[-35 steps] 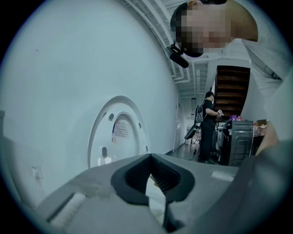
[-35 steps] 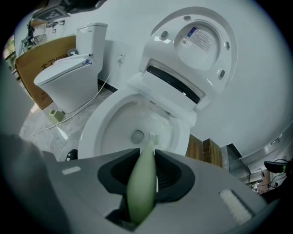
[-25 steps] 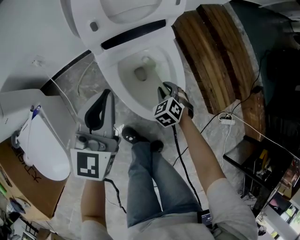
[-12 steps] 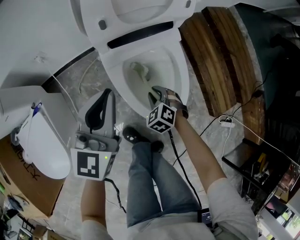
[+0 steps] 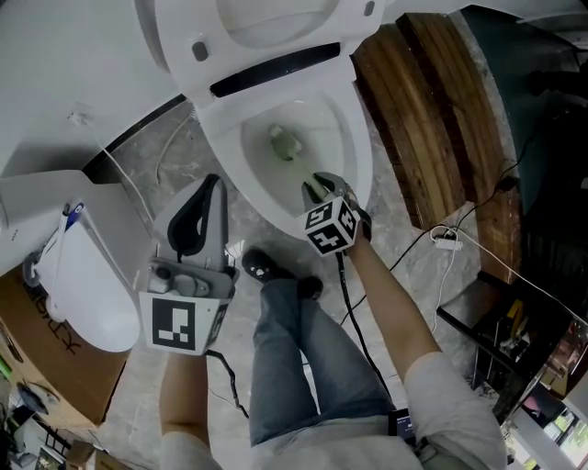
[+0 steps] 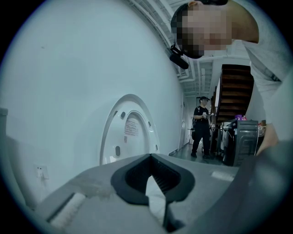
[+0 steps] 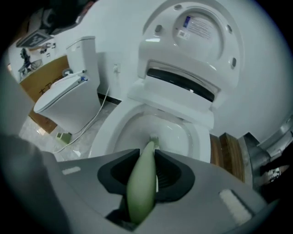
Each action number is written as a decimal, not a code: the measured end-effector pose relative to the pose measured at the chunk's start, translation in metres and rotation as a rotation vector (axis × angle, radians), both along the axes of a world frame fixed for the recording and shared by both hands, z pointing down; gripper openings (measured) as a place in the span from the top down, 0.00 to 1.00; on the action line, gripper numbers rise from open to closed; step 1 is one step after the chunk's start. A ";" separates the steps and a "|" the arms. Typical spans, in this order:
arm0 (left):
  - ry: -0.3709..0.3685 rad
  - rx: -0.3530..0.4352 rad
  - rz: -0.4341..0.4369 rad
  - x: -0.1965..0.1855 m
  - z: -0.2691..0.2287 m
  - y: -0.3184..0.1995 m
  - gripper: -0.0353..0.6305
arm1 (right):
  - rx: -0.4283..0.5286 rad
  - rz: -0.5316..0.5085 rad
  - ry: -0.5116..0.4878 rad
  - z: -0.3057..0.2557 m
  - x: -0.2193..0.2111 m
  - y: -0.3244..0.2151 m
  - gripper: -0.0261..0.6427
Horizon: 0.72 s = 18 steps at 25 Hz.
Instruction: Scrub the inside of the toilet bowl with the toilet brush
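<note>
The white toilet bowl [image 5: 354, 138] stands open below me, its lid [image 5: 266, 23] raised against the wall. My right gripper [image 5: 315, 186] hovers over the bowl's near rim, shut on the pale green toilet brush handle [image 7: 141, 187]. The brush head [image 5: 285, 143] reaches down into the bowl near the drain; its bristles [image 7: 154, 137] show just past the jaws in the right gripper view. My left gripper [image 5: 211, 184] is held left of the bowl above the floor, jaws together with only a thin white sliver between them. In its own view the left gripper [image 6: 152, 176] points at the wall and the raised lid [image 6: 130, 132].
A second white toilet [image 5: 83, 275] and a cardboard box [image 5: 32, 367] stand at the left. Wooden boards [image 5: 432, 101] lie right of the bowl, with a power strip [image 5: 447, 239] and cables. My shoe [image 5: 260, 267] is just before the bowl. A person [image 6: 201, 125] stands far off.
The right gripper and brush have swung a little to the right, taking the brush head from the bowl's left side toward its middle. The left gripper has stayed put.
</note>
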<state>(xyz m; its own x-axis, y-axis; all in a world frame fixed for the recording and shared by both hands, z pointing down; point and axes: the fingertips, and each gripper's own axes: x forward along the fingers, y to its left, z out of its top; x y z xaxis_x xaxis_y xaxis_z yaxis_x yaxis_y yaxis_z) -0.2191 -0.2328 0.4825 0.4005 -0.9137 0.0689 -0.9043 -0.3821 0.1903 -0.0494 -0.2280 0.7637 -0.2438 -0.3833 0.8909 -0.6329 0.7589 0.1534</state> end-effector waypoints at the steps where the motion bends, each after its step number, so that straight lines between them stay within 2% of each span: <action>1: -0.006 -0.006 -0.003 -0.001 0.002 0.000 0.94 | -0.005 0.036 0.002 0.003 0.005 -0.004 0.81; 5: -0.009 -0.017 -0.006 -0.004 0.006 0.000 0.94 | -0.021 0.124 -0.012 0.013 0.011 -0.016 0.81; 9: -0.024 -0.043 -0.024 -0.013 0.014 0.001 0.94 | -0.059 0.180 -0.073 0.020 0.003 -0.017 0.81; 18: -0.029 -0.033 -0.050 -0.023 0.010 0.002 0.94 | -0.150 0.103 -0.159 0.019 0.002 -0.003 0.81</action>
